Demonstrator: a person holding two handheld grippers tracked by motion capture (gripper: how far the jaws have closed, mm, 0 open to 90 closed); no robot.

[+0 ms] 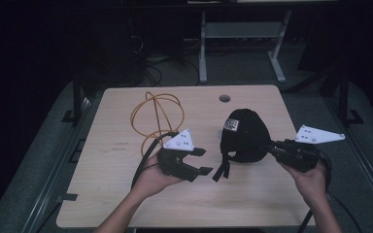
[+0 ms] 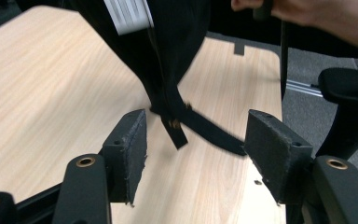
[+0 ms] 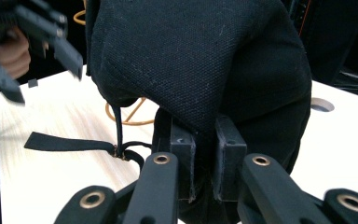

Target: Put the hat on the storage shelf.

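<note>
While my right gripper (image 1: 271, 145) has its jaws clamped on the edge of the black cap (image 1: 245, 133), the hold side looks done: fabric is pinched tight between the pads in the right gripper view, cap propped up near the table's (image 1: 102, 165) right-centre. My left gripper (image 1: 203, 161) is spread wide, holding nothing, just beside the cap. Its strap (image 2: 200, 128) trails on the wood ahead of the jaws, not yet between them. Left to do, by my read: close on the strap. Orange cable loop (image 1: 156, 114) sits apart behind, not involved.
</note>
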